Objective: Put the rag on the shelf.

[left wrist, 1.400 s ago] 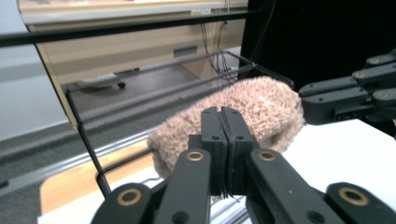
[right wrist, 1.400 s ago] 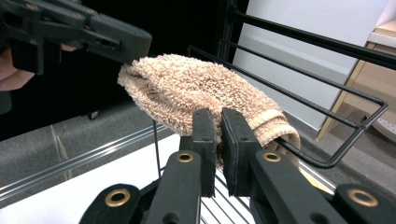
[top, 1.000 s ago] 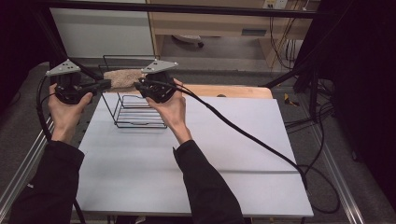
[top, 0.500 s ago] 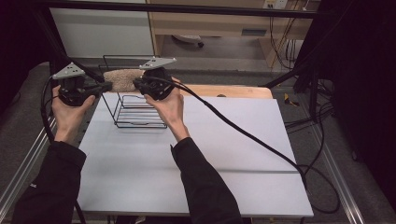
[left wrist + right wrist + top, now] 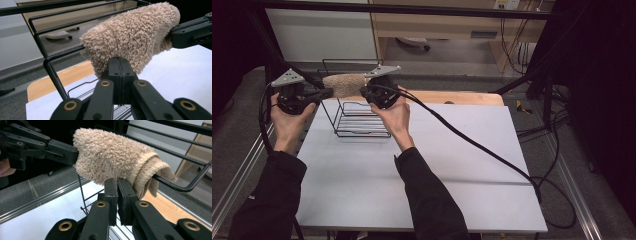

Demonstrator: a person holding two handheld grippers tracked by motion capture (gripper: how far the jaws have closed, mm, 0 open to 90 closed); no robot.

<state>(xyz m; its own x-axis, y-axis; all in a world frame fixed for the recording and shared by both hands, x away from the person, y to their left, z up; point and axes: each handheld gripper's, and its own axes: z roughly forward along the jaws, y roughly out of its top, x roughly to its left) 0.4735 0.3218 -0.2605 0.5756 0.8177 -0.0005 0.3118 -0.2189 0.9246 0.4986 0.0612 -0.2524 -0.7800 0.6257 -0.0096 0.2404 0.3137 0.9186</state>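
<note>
Hanging over the top bar of a black wire rack (image 5: 357,117), one beige fleecy cloth (image 5: 343,84) is stretched between the two grippers. The left gripper (image 5: 119,71) is clamped on one end of it; the right gripper (image 5: 117,191), whose jaws have just been closing, pinches the folded, ribbed-edged other end. The rack stands on a white tabletop (image 5: 412,195) bordered by one light wooden board (image 5: 462,97).

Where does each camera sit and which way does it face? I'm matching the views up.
High view: above the table, looking forward and down; forearms, both hands.
Left gripper view: on the left gripper, facing the fuzzy sock on the wire rack.
Right gripper view: on the right gripper, facing the same sock.
Shared: sock, rack.
</note>
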